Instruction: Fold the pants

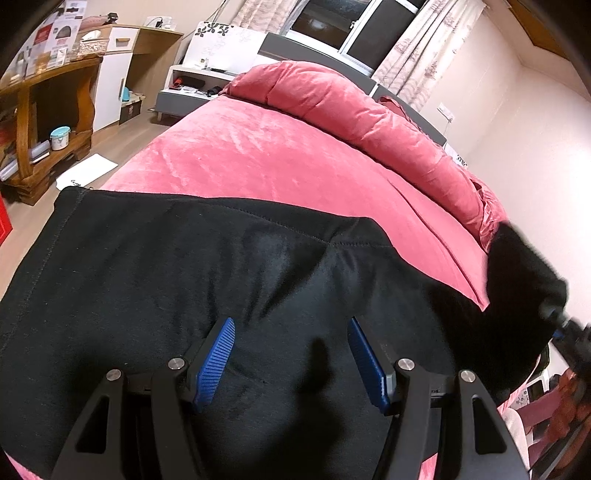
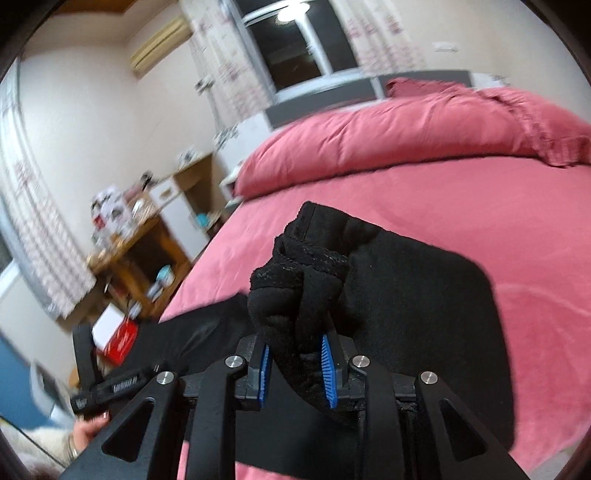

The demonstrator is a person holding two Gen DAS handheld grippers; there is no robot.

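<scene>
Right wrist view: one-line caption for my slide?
Right gripper shut on a bunched end of black pants, lifted above the pink bed.

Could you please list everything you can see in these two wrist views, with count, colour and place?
pants: one, black, spread on the bed, one bunched end lifted by the right gripper
bed cover: one, pink, under the pants
duvet: one, pink, rolled along the head of the bed
headboard: one, grey, behind the duvet
window: one, dark panes, white frame, above the headboard
curtains: patterned, pale, beside the window
wooden shelf unit: one, brown, left of the bed, cluttered
bedside table: one, white and grey, by the bed's head
left gripper: black, blue pads, open above the pants
right gripper: black, blue pads, closed on bunched fabric
</scene>
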